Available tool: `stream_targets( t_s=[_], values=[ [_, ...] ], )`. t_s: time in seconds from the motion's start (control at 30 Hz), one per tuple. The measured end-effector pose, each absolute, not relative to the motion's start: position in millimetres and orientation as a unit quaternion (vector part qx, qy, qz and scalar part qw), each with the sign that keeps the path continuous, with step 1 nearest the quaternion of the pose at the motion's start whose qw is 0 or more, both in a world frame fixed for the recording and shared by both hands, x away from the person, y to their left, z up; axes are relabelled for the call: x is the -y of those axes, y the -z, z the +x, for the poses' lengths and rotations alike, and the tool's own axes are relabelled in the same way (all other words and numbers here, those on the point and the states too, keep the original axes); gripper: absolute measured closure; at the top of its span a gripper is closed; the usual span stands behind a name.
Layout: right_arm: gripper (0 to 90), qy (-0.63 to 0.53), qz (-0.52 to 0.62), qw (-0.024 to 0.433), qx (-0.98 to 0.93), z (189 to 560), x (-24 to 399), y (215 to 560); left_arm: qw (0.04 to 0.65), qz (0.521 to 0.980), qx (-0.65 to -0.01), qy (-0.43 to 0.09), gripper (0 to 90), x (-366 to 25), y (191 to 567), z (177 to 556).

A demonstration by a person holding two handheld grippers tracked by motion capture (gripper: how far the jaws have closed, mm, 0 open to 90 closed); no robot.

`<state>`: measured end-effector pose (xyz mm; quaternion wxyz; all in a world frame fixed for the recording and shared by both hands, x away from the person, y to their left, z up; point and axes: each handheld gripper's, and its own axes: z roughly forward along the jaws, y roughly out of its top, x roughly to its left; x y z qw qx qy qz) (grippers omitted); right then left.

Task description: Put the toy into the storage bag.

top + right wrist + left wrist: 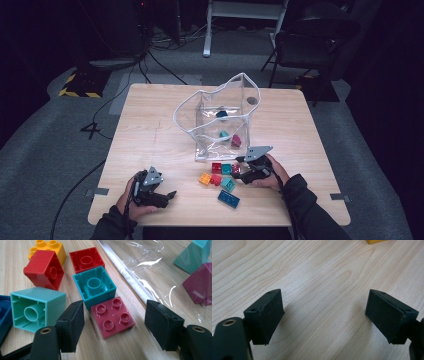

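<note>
Counter (pixel 150 120): pale wood top, used as landmark. Beyond its far edge, a white frame (pixel 245 20) stands on the grey floor. Beyond the far right corner, a dark chair (pixel 310 42). Beyond the far left corner, a black-and-yellow striped base (pixel 80 85), with black cables (pixel 160 65) trailing across the floor nearby.

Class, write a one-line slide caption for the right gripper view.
Open right gripper straddles a dark red brick beside a clear bag.
</note>
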<state>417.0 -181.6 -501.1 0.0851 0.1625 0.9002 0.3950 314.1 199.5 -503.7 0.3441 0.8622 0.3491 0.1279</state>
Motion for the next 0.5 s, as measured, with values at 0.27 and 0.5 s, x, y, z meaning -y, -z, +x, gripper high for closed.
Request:
stream_targets(
  t_s=[0.27, 0.5],
  values=[
    [48.2, -0.407, 0.155, 0.072, -0.897, 416.1, 182.5, 501.9, 0.344, 0.862, -0.349, -0.128, 15.2, -199.4, 503.7, 314.1],
    [59.4, -0.411, 0.149, 0.071, -0.897, 412.5, 183.5, 501.5, 0.344, 0.862, -0.349, -0.128, 15.2, -199.5, 503.6, 314.1]
  ],
)
